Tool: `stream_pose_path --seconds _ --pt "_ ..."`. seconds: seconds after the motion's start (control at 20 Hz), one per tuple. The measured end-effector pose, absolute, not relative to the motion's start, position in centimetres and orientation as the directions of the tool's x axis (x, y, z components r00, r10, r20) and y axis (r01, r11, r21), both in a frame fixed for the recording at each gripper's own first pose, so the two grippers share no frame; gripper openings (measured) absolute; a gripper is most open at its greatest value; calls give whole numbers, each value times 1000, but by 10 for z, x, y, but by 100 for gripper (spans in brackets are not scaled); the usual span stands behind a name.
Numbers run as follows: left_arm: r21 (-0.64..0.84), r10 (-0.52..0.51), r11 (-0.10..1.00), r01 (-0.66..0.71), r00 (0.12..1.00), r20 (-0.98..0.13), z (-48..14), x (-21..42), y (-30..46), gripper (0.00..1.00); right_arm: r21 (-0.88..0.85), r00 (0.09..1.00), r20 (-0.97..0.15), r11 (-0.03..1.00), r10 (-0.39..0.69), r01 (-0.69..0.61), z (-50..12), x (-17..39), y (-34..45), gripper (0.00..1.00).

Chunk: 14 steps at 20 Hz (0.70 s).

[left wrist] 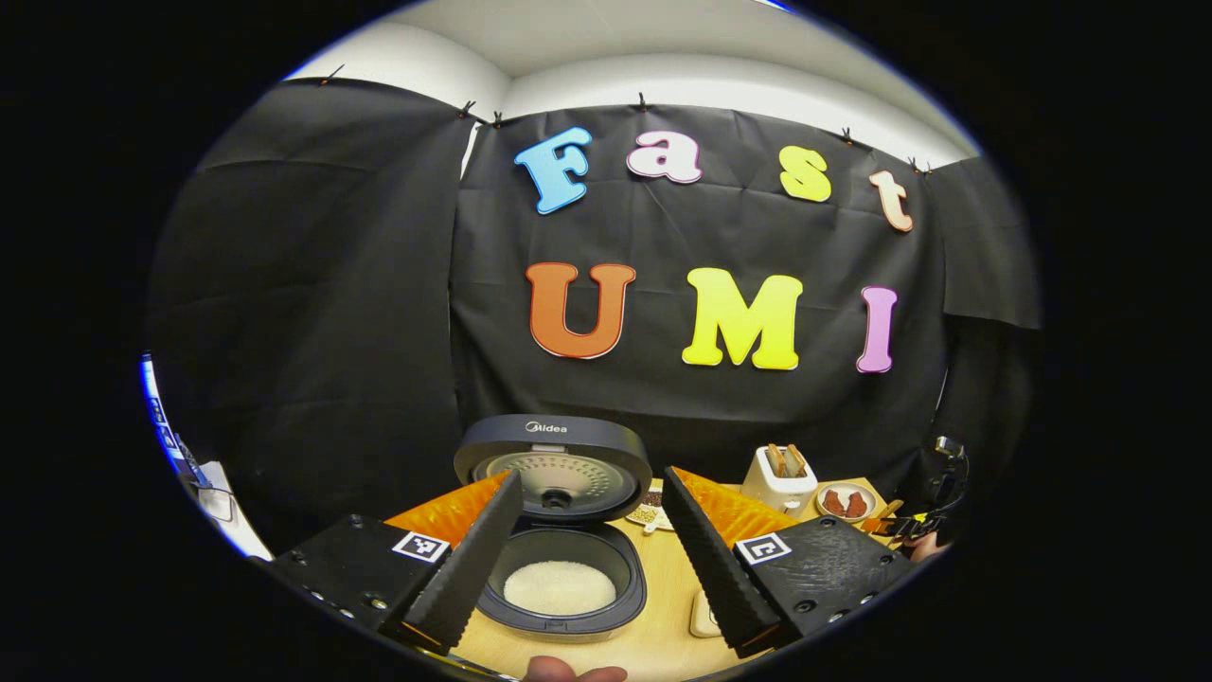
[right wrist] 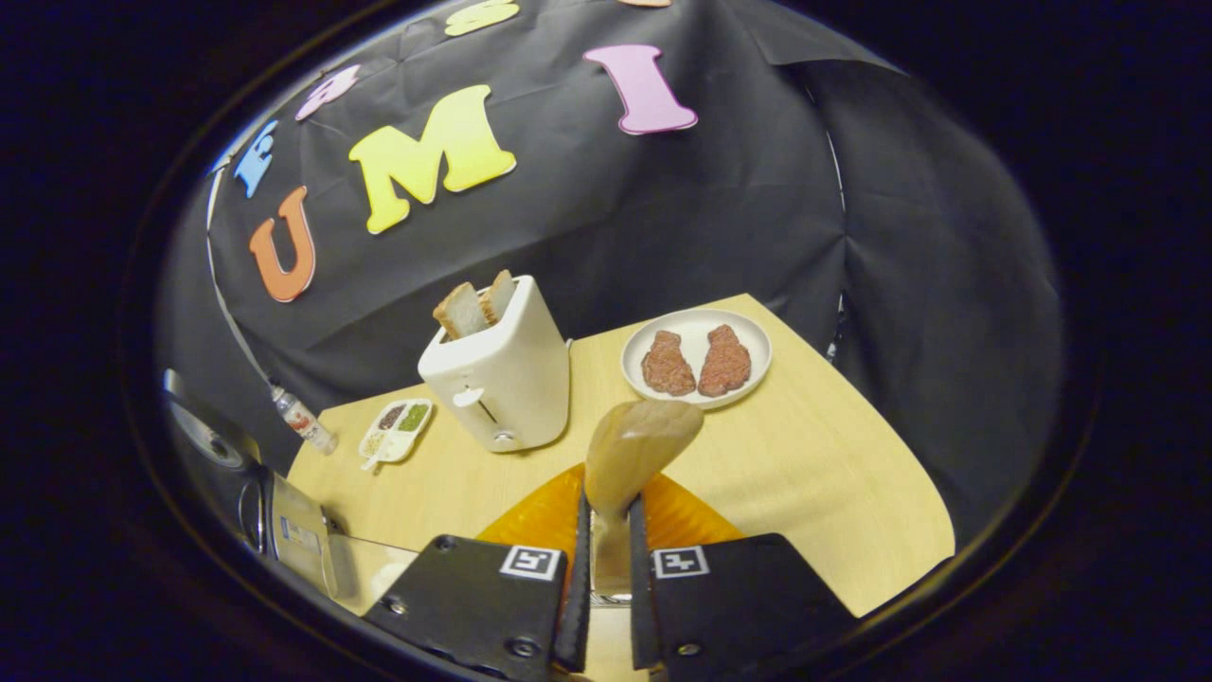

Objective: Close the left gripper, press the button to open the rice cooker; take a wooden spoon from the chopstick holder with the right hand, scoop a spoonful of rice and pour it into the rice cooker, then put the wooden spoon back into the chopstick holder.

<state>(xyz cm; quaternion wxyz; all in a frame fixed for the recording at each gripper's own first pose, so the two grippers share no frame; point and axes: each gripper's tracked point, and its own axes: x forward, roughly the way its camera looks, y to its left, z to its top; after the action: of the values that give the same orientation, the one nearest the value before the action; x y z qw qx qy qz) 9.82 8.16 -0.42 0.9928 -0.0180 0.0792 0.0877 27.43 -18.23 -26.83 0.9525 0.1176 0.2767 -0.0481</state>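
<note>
**A:** So where's this at? The rice cooker (left wrist: 559, 530) sits straight ahead of the left gripper (left wrist: 587, 559), framed between its fingers, lid already up and white rice lying in the pot. Button step looks done to me.

**B:** Yep, and the left jaws are spread wide with nothing in them. The right gripper (right wrist: 606, 559) has its fingers pinched tight on the handle of the wooden spoon (right wrist: 630, 455), bowl poking up just past the tips. Can't tell if there's any rice on it.

**A:** Toaster (right wrist: 497, 374) and the plate (right wrist: 696, 322) of meat are beyond it.

**B:** My guess: either mid-scoop or about to put the spoon back. Can't spot the chopstick holder from here.
</note>
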Motion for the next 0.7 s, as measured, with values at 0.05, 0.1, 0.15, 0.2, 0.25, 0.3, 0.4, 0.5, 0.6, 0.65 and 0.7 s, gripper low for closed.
stream_pose_path --seconds 0.05,0.1,0.15,0.2,0.25,0.3,0.4,0.5,0.6,0.65,0.7 --pt "-25 166 985 -172 974 -153 -2 101 82 95 193 850 -527 971 -21 144 -259 275 -180 36" --pt "-30 160 986 -166 976 -144 0 103 82 95 179 857 -514 973 -33 145 -248 271 -184 45" --pt "-30 158 986 -163 978 -134 3 105 84 95 164 868 -493 975 -53 153 -238 271 -190 65" --pt "-20 160 986 -164 980 -120 6 108 86 95 152 878 -474 976 -69 159 -226 267 -194 75" --pt "-9 164 986 -166 981 -107 9 110 89 95 149 889 -450 975 -83 166 -212 263 -197 84" --pt "-8 162 987 -164 982 -93 13 113 91 95 141 898 -428 974 -101 177 -199 259 -201 88" --pt "-28 153 988 -155 986 -67 23 121 92 94 125 913 -392 976 -116 178 -176 249 -203 92" --pt "-43 148 988 -150 988 -47 27 126 94 94 110 928 -351 979 -126 174 -152 240 -201 99" --pt "-58 136 989 -138 990 -36 30 132 97 94 95 941 -319 984 -112 149 -133 229 -191 100" --pt "-61 137 989 -138 990 -29 34 136 100 94 89 947 -306 987 -100 133 -123 224 -185 99" --pt "-57 140 988 -141 990 -24 35 140 104 94 85 952 -291 989 -91 120 -115 219 -180 100"
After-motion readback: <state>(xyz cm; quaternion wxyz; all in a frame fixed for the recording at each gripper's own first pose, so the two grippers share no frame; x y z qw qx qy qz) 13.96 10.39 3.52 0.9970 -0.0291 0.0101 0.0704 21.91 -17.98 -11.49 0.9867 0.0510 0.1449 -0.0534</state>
